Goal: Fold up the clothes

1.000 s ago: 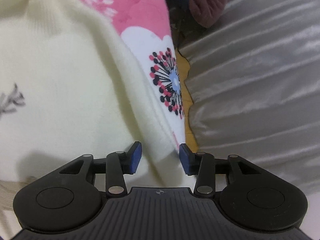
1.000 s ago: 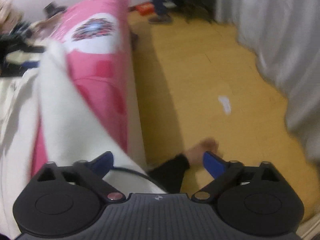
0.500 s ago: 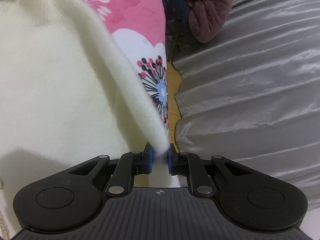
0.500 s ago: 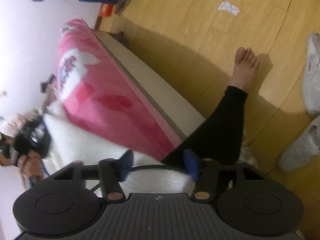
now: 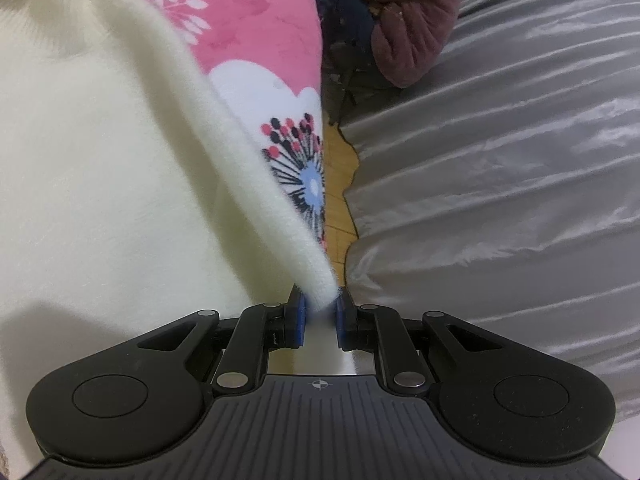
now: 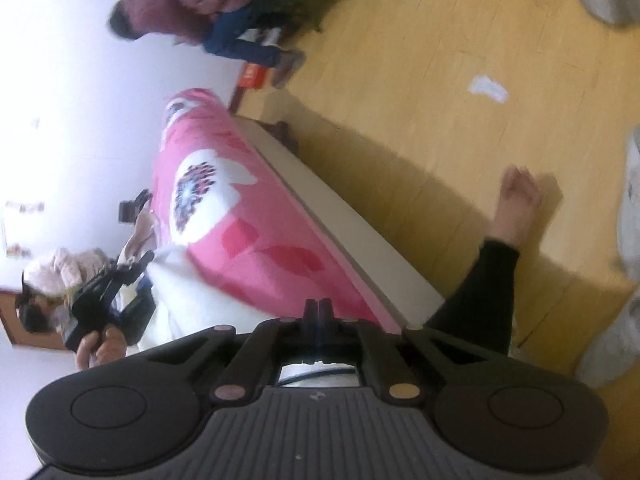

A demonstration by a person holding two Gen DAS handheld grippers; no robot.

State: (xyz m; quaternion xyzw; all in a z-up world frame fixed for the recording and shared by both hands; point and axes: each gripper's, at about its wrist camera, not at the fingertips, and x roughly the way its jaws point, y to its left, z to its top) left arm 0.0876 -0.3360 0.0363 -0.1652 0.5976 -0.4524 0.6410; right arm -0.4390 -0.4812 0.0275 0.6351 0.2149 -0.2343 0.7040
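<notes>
Left gripper (image 5: pixel 320 312): two blue pads pinched on one edge of the cream sweater (image 5: pixel 100 160). The pinched edge rises as a taut ridge from the pads toward upper left. One sweater counted; its body spreads flat over the pink floral bedspread (image 5: pixel 256 20), filling the left half of the left wrist view.

Right gripper (image 6: pixel 319 308): fingers pressed together, tips touching. Whether any cloth is caught between them cannot be told from this view. The right wrist view is rolled sideways and blurred.

In the right wrist view the cream sweater (image 6: pixel 192 300) lies on the bed, beside the pink floral bedspread (image 6: pixel 240 232), just left of the right gripper.

Surroundings: one grey satin curtain (image 5: pixel 500 180) to the right of the bed; wood floor (image 6: pixel 440 100); one bare foot (image 6: pixel 516 200) on the floor; one seated person in a maroon jacket (image 5: pixel 412 24) at the far end.
</notes>
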